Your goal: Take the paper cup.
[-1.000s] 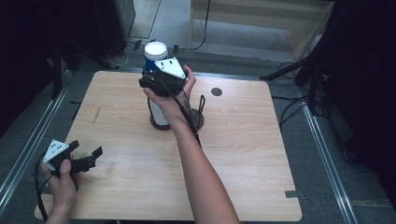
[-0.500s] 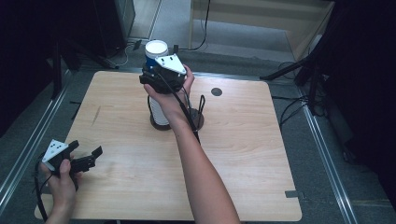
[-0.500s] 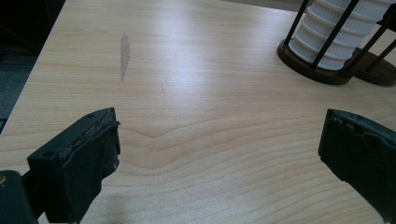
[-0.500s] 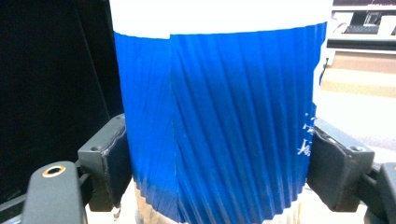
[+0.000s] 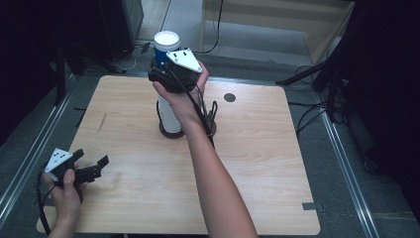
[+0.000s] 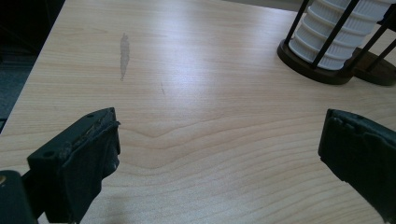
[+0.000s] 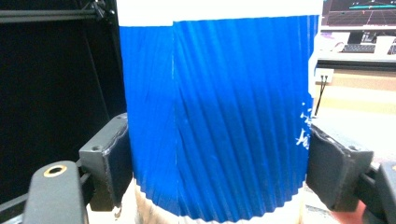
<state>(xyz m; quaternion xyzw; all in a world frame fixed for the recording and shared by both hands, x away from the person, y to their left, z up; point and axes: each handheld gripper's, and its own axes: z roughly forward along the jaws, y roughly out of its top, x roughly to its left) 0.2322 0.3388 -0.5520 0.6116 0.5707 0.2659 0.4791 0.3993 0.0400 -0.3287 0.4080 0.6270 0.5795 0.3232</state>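
A blue ribbed paper cup (image 5: 160,55) with a white rim is held in the air above a stack of white cups (image 5: 170,115). That stack stands in a black wire holder (image 5: 172,133) at the middle back of the wooden table (image 5: 257,163). My right gripper (image 5: 165,72) is shut on the blue cup (image 7: 219,116), one jaw pressed to each side of it (image 7: 219,170). My left gripper (image 5: 93,167) rests low at the table's front left corner, open with nothing between its jaws (image 6: 219,154). In the left gripper view, the white stack (image 6: 343,32) is at the upper right.
A second dark holder base (image 5: 212,125) stands just right of the stack. A round dark grommet (image 5: 229,97) sits in the tabletop at the back. A grey smear (image 6: 124,56) marks the wood on the left. Metal rails (image 5: 346,163) run along the table's sides.
My right gripper has lifted the blue cup a little higher off the white stack. The left gripper has stayed in place.
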